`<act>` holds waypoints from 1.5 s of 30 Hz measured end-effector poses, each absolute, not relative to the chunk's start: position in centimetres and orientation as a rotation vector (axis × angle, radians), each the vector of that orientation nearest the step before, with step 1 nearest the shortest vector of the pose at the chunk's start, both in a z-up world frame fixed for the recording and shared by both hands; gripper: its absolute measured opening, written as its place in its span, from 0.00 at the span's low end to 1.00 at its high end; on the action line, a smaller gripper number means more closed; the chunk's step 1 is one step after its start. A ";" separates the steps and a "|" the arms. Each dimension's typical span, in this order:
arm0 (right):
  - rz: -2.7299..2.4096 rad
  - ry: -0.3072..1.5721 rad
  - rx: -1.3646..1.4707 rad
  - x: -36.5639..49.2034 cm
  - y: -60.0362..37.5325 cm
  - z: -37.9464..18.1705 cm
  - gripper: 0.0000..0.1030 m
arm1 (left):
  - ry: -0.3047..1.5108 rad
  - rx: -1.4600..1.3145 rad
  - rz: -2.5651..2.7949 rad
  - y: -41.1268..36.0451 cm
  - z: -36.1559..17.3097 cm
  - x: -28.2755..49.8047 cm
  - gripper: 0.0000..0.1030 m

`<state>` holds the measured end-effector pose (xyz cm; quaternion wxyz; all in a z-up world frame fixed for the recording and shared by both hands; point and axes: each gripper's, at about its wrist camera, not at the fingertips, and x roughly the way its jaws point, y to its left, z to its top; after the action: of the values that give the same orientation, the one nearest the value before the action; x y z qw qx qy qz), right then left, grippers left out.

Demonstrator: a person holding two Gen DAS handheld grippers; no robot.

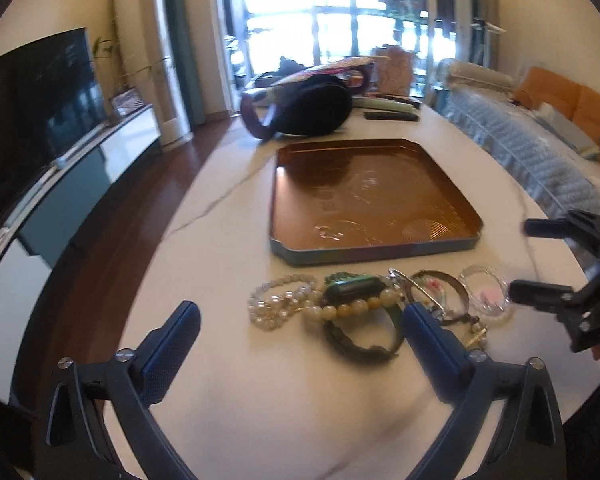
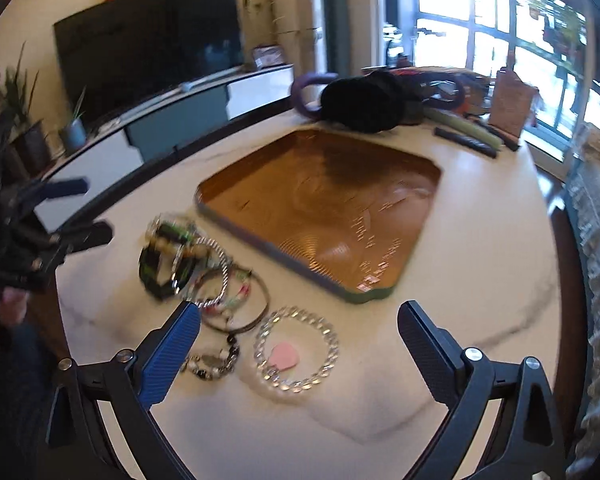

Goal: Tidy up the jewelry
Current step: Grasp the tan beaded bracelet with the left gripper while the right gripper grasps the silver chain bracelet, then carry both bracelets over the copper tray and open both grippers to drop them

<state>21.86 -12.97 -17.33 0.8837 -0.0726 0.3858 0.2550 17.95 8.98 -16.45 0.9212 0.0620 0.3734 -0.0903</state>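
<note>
Looking along my right claw, spread wide and empty, I find the clear bead bracelet lying flat on the counter between its fingers, nearer than to my left claw, also spread. A ring, it has no long axis; the tray lies just beyond.
</note>
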 end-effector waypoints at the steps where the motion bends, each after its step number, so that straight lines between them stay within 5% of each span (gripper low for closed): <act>1: 0.575 0.812 -0.154 21.8 -12.4 -18.0 0.82 | 0.765 0.135 -0.196 9.1 -16.7 17.9 0.83; 3: 0.639 0.827 -0.155 21.9 -11.3 -18.5 0.45 | 0.784 0.162 -0.231 9.1 -17.6 18.4 0.61; 4: 0.681 0.842 -0.142 22.1 -10.8 -18.9 0.41 | 0.804 0.164 -0.253 9.0 -17.9 18.9 0.58; 6: 0.741 0.850 -0.134 22.3 -9.8 -19.4 0.37 | 0.825 0.171 -0.311 8.6 -18.5 19.6 0.48; 14: 0.871 0.843 -0.164 22.8 -6.7 -20.2 0.32 | 0.805 0.306 -0.349 6.7 -19.6 20.8 0.45; 21: 0.875 0.801 -0.264 22.6 -5.4 -20.3 0.06 | 0.784 0.273 -0.371 7.3 -19.4 21.2 0.20; 24: 0.878 0.785 -0.241 22.6 -6.1 -19.7 0.05 | 0.774 0.199 -0.394 7.9 -18.7 21.5 0.10; 45: 0.755 0.709 -0.053 23.3 -11.2 -16.1 0.06 | 0.730 -0.080 -0.318 11.4 -15.8 20.2 0.10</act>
<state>23.29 -11.24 -16.05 0.8687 -0.0254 0.3387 0.3606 20.18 11.43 -15.85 0.9209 -0.0389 0.3556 -0.1548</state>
